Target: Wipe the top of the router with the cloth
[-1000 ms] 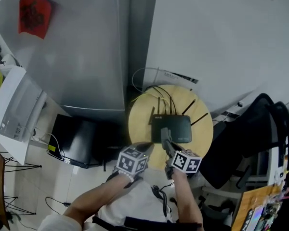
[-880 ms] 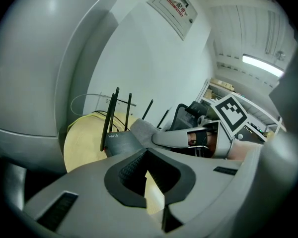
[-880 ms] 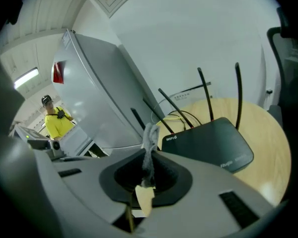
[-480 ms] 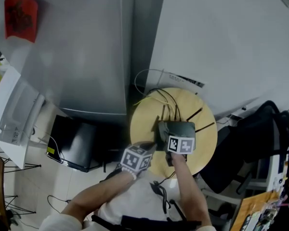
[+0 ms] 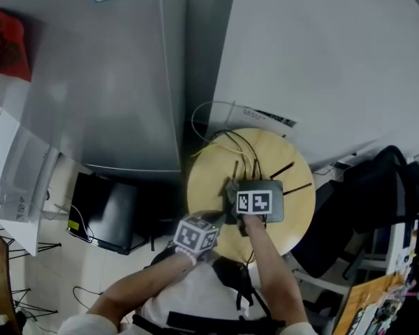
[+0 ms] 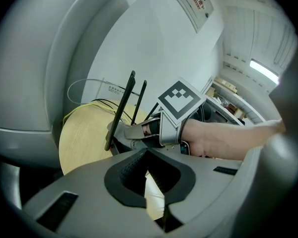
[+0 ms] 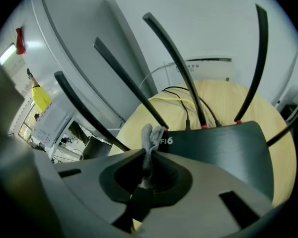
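Observation:
The black router [image 5: 278, 209] lies on the round wooden table [image 5: 209, 180], its antennas [image 7: 176, 66] sticking up. My right gripper [image 7: 150, 144] is shut on a small grey cloth [image 7: 152, 135], whose tuft rests at the near left corner of the router's top [image 7: 223, 143]. In the head view its marker cube hides most of the router. The left gripper view shows that gripper [image 6: 128, 131] lying across the router beside two antennas [image 6: 121, 108]. My left gripper [image 6: 146, 152] is shut on nothing and hovers at the table's near left edge [image 5: 216, 216].
A tall grey cabinet [image 5: 119, 82] stands left of the table and a white wall [image 5: 321, 54] behind it. Yellow and black cables [image 5: 227, 142] run off the router's back. A black chair [image 5: 377, 187] stands at the right, a black box [image 5: 105, 208] on the floor at the left.
My right gripper has moved forward with the cloth, from the router's near edge onto its top. The left gripper has hardly moved.

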`<action>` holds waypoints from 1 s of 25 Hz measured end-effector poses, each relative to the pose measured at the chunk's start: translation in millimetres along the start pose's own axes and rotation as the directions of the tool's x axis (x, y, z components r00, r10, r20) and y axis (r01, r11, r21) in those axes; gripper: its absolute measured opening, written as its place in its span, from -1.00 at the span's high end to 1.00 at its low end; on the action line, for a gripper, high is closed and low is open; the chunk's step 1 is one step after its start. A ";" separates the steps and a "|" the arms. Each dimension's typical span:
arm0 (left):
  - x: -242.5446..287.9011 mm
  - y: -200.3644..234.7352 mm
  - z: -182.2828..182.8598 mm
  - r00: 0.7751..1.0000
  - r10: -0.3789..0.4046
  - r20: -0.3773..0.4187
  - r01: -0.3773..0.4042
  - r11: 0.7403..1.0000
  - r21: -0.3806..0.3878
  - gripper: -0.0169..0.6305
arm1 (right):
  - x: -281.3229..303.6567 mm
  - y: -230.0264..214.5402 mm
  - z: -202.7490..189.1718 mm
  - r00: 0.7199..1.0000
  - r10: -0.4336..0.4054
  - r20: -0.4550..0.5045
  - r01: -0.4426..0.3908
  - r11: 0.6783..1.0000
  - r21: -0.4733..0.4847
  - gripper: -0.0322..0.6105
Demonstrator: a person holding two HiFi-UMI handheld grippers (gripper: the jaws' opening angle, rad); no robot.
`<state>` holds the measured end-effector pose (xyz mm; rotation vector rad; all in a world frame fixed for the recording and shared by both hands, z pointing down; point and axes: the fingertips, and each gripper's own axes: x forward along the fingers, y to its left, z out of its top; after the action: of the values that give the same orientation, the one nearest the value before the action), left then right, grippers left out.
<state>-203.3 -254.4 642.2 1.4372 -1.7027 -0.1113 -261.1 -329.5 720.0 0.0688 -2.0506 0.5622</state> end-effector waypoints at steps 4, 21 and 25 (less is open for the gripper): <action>1.7 0.1 4.8 1.000 0.005 0.006 -0.005 1.000 -0.013 0.96 | -0.1 -2.9 -0.1 1.000 0.017 -0.001 -0.017 1.000 0.019 0.79; 45.3 -39.8 16.4 0.999 0.001 0.040 0.001 0.999 -0.048 0.96 | -69.3 -152.3 1.0 0.954 -0.292 0.072 0.286 0.955 0.077 0.79; 52.6 -40.8 14.5 0.999 0.017 0.037 -0.015 0.998 -0.062 0.96 | -81.4 -172.8 0.4 0.930 -0.356 0.090 0.352 0.934 0.060 0.79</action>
<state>-179.1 -318.0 639.1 1.3836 -1.7260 -0.1821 -171.6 -498.2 714.6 0.4929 -2.0568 0.3815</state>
